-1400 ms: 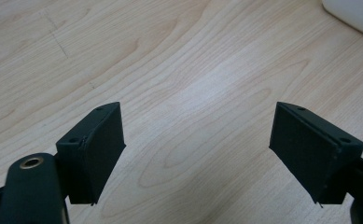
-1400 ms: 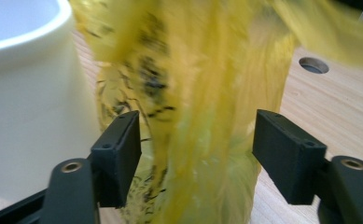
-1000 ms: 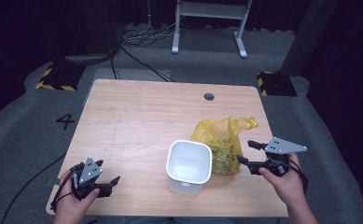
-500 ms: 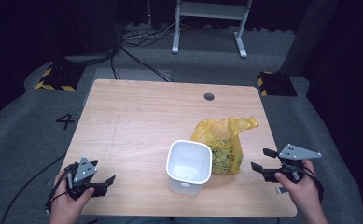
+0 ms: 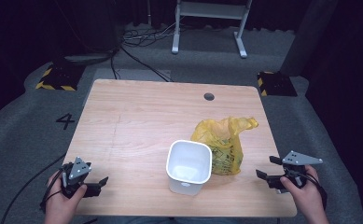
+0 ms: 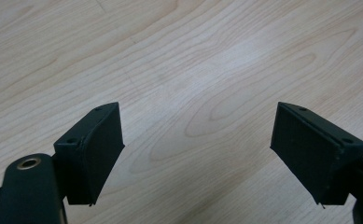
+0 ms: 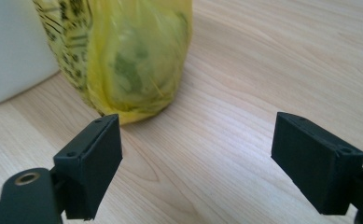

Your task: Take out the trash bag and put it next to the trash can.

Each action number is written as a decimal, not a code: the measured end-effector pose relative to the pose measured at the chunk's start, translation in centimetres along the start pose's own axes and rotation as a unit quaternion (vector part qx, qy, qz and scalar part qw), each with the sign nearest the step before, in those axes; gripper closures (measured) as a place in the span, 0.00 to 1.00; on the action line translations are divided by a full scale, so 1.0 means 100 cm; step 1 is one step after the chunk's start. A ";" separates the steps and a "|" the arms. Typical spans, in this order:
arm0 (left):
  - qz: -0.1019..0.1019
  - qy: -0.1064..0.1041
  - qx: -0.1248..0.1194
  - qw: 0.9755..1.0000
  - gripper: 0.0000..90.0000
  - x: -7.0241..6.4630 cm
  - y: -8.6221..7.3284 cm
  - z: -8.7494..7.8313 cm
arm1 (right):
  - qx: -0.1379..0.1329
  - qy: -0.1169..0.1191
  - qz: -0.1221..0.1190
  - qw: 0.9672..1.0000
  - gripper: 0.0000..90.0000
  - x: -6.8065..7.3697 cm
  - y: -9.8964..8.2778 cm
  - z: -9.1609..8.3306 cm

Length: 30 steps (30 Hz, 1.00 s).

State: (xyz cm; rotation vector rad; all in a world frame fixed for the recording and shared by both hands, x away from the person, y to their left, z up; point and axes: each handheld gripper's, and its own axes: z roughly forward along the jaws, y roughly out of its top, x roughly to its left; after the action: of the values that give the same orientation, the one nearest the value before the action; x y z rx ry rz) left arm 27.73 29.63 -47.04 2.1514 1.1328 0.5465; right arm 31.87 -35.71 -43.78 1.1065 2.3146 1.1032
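A white plastic bin [image 5: 188, 167] stands upright near the table's front middle, its mouth facing up. A crumpled yellow plastic bag [image 5: 222, 140] leans against its right side. My right gripper [image 5: 266, 167] sits low at the front right, a short way right of the bag. In the right gripper view the bag [image 7: 132, 56] and the bin [image 7: 11, 46] lie ahead, and the right gripper [image 7: 195, 154] is open with nothing between its jaws, which have just been opening. My left gripper [image 5: 99, 185] rests at the front left corner. The left gripper [image 6: 198, 154] is open over bare wood.
The wooden table [image 5: 137, 121] has a round cable hole [image 5: 209, 96] near its far edge. Grey carpet with cables surrounds it, and a white stand [image 5: 207, 28] is on the floor behind. Both hands are close to the table's front edge.
My right gripper has drawn back from the bag, moving right and toward the front edge while sinking. Its jaws stand wider. The left gripper has hardly moved.
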 end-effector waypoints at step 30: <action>-0.044 -0.006 0.025 0.999 0.17 0.026 -0.027 0.018 | 0.051 -0.003 0.027 0.998 0.19 -0.002 -0.047 0.036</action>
State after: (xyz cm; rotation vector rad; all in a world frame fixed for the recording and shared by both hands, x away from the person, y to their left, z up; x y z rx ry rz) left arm 28.67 32.32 -50.05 2.1323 1.2401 0.4685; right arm 31.77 -35.96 -49.66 1.2147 2.3713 1.0098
